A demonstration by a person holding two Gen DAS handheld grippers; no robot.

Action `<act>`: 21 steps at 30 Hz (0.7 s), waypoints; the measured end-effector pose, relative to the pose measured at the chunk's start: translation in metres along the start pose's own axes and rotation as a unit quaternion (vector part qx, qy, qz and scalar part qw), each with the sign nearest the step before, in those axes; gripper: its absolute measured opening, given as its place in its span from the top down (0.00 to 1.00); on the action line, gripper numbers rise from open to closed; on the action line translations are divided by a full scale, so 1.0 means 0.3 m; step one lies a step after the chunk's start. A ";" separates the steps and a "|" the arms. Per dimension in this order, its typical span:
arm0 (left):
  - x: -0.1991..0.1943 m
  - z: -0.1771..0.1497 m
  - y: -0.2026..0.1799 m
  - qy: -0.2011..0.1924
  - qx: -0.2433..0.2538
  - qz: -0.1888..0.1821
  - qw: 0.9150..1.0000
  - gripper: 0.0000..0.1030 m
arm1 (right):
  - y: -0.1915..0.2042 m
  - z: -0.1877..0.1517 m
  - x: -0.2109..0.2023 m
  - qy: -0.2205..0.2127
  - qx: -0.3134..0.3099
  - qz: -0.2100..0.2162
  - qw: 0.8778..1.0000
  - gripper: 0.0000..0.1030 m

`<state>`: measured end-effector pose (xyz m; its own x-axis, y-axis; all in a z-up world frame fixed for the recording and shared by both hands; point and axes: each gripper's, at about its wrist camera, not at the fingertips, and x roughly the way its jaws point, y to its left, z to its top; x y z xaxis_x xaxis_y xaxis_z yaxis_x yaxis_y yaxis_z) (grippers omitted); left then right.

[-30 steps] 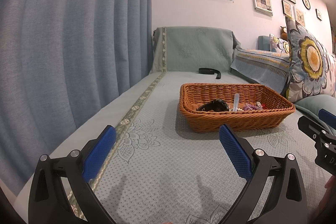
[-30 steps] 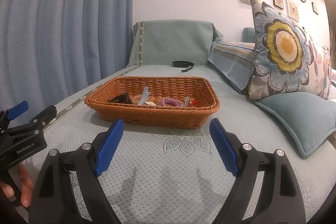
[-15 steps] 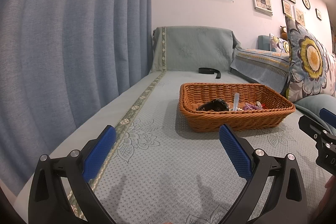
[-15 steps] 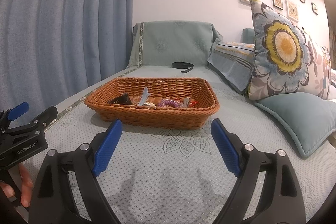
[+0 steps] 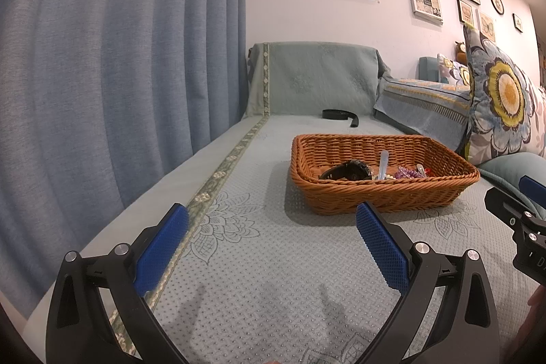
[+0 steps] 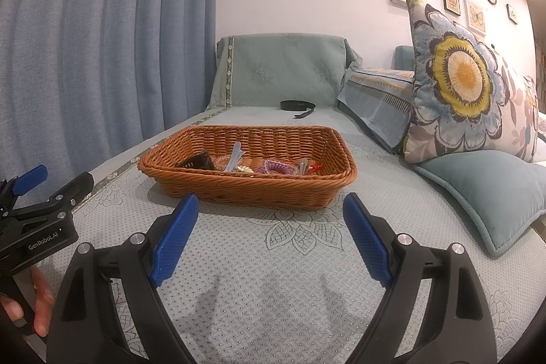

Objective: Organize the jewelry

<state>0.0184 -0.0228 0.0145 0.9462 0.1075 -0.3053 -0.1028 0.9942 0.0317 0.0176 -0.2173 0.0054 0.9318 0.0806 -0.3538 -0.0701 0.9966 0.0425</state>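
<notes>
Wicker basket (image 6: 245,183): rectangular, orange-brown woven cane with a low rolled rim. It rests on the teal quilted sofa cover (image 6: 273,278), at about 12 o'clock from the right tongs (image 6: 269,220) and about 1 o'clock from the left tongs (image 5: 271,229). It is judged light and fairly stiff, with a rough weave that should resist slipping; the rim at a long side is the likely hold if it must be shifted. The soft seat under it may let it rock.

Black watch (image 5: 348,172): lies at the basket's 9 o'clock end, a dark curved band with a bulky case. Judged the heaviest item and rigid at the case; the strap offers the easier pinch.

Purple coil band (image 6: 278,166): a springy spiral loop near the middle, toward 3 o'clock. Judged soft, elastic and very light; any part of the loop would serve.

Clear hair clip (image 6: 235,154): a pale translucent strip propped upright between watch and coil. Judged thin, smooth and slippery; best taken across its flat faces.

Small gold and red pieces around it are too small to identify; judged delicate and apt to tangle.

Left tongs: jaws spread wide, holding nothing, low over the cover, short of the basket.

Right tongs: jaws likewise spread wide and empty, just short of the basket's near wall.
</notes>
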 end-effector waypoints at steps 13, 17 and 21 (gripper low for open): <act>0.003 -0.012 -0.007 0.001 0.005 -0.001 1.000 0.08 | 0.001 -0.002 0.000 0.001 -0.001 0.001 1.000 0.19; 0.009 -0.007 0.003 0.005 -0.004 -0.004 1.000 0.08 | 0.002 -0.002 0.000 0.001 -0.001 0.001 1.000 0.19; 0.012 -0.007 0.007 0.009 -0.008 -0.007 1.000 0.08 | 0.002 -0.002 0.001 0.002 -0.001 0.001 1.000 0.17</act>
<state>0.0210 -0.0203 0.0116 0.9422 0.0931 -0.3220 -0.0945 0.9955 0.0113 0.0176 -0.2167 0.0047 0.9306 0.0819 -0.3568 -0.0717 0.9965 0.0420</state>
